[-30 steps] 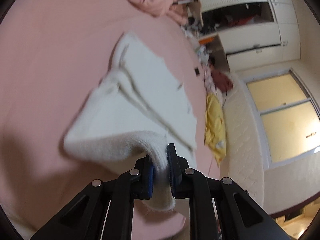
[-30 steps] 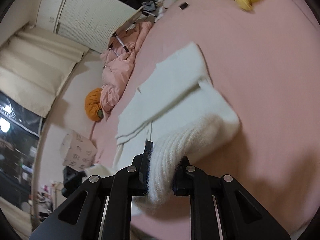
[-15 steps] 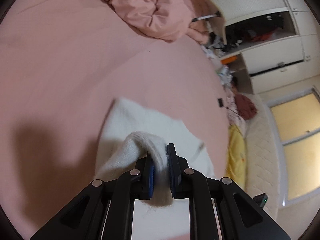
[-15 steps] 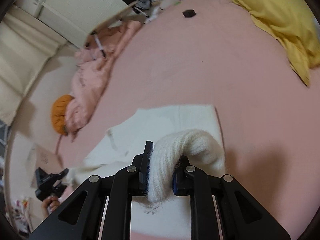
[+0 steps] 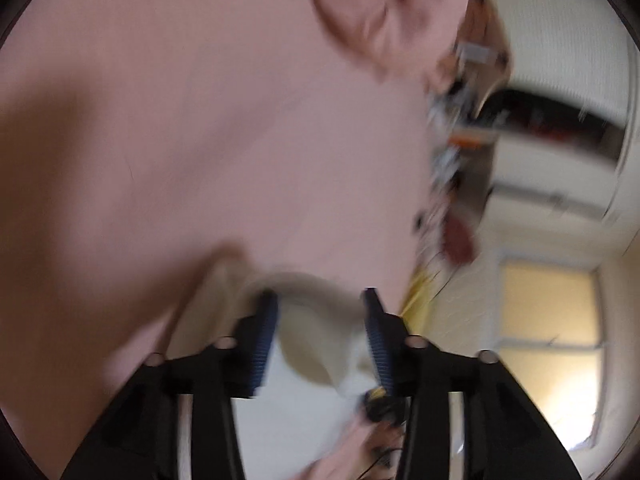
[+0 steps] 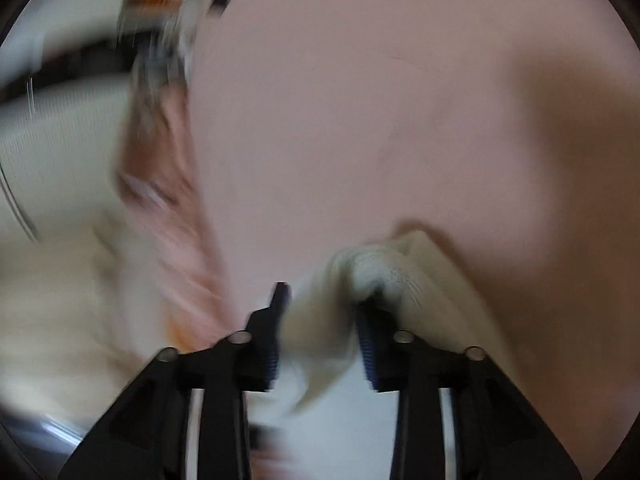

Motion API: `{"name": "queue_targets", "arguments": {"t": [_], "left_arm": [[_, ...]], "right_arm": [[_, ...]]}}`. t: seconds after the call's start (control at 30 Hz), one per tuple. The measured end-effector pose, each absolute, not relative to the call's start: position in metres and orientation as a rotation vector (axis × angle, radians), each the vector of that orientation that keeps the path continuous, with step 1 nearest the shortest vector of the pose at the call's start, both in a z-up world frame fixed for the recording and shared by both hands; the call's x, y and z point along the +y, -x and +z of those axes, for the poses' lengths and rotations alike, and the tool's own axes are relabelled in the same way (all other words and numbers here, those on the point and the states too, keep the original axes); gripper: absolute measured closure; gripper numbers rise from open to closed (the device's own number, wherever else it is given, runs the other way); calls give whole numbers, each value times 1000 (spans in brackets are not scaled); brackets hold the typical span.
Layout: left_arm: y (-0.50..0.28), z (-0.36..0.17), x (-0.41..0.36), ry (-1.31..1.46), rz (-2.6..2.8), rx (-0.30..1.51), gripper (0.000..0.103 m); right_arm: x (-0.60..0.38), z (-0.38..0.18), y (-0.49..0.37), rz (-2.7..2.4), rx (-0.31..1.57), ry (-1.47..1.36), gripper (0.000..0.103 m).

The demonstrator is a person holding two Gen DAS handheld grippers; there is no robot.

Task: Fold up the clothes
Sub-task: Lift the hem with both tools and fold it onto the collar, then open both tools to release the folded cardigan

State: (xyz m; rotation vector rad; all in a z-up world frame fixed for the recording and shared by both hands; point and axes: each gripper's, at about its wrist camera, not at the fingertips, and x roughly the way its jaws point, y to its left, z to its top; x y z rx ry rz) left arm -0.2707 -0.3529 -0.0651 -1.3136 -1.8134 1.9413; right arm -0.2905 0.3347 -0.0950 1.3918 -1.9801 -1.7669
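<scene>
Both views are blurred by motion. A white knitted sweater lies folded on the pink bed sheet, its folded edge bunched up between the fingers of my left gripper. Those jaws are opening and stand apart, and the cloth sits loose between them. In the right wrist view the same sweater humps up between the fingers of my right gripper. These jaws are opening too, and the knit drapes over the right finger without being pinched.
A crumpled pink duvet lies at the far side of the bed and shows as a smear at the left. A yellow cloth, a white wardrobe and a window lie beyond the bed's right edge.
Both grippers carried the sweater's edge forward over its far part and came down toward the sheet. Their jaws, shut on the knit before, now stand apart.
</scene>
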Motion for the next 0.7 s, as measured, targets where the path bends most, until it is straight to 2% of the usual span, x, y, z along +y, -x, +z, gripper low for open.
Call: {"name": "queue_targets", "arguments": {"t": [0.03, 0.07, 0.13, 0.17, 0.2, 0.27, 0.3, 0.33, 0.4, 0.47, 0.5, 0.57, 0.6, 0.63, 0.67, 0.7], "left_arm": [[267, -58, -364, 1269, 1980, -1843, 51], [263, -51, -373, 1232, 2023, -1858, 51], [256, -31, -374, 1276, 2162, -1717, 51], [252, -22, -367, 1299, 2235, -1620, 51], [250, -12, -351, 1332, 2321, -1474, 51], [245, 3, -308, 1397, 2492, -1139, 44], [240, 5, -272, 1424, 2575, -903, 35], [235, 6, -238, 1439, 2637, -675, 33], [221, -10, -191, 1423, 2682, -410, 32], [211, -38, -164, 1470, 2659, -356, 32], [203, -46, -163, 1453, 2696, -370, 33], [190, -46, -169, 1339, 2782, -317, 43], [189, -44, -173, 1371, 2811, -257, 64], [187, -42, -177, 1401, 2841, -203, 73], [182, -34, -181, 1420, 2891, -198, 73], [177, -27, -184, 1431, 2935, -193, 66]], "right_arm": [[342, -98, 286, -1721, -2065, -1334, 53], [345, -92, 284, -1782, -2022, -1327, 45], [350, -79, 279, -1901, -1933, -1310, 43], [347, -69, 277, -1994, -1829, -1317, 43], [333, -52, 274, -2135, -1624, -1344, 42], [291, -25, 266, -2352, -1207, -1354, 41], [262, -16, 259, -2430, -1010, -1332, 40], [233, -11, 250, -2489, -825, -1301, 40], [181, -12, 230, -2574, -488, -1241, 40], [145, -30, 211, -2655, -205, -1242, 40], [143, -42, 205, -2695, -143, -1270, 40], [151, -52, 198, -2769, -101, -1256, 43], [155, -51, 195, -2803, -91, -1233, 46], [158, -48, 193, -2862, -63, -1229, 46], [158, -40, 190, -2949, -23, -1248, 44], [155, -32, 183, -2987, -41, -1228, 44]]}}
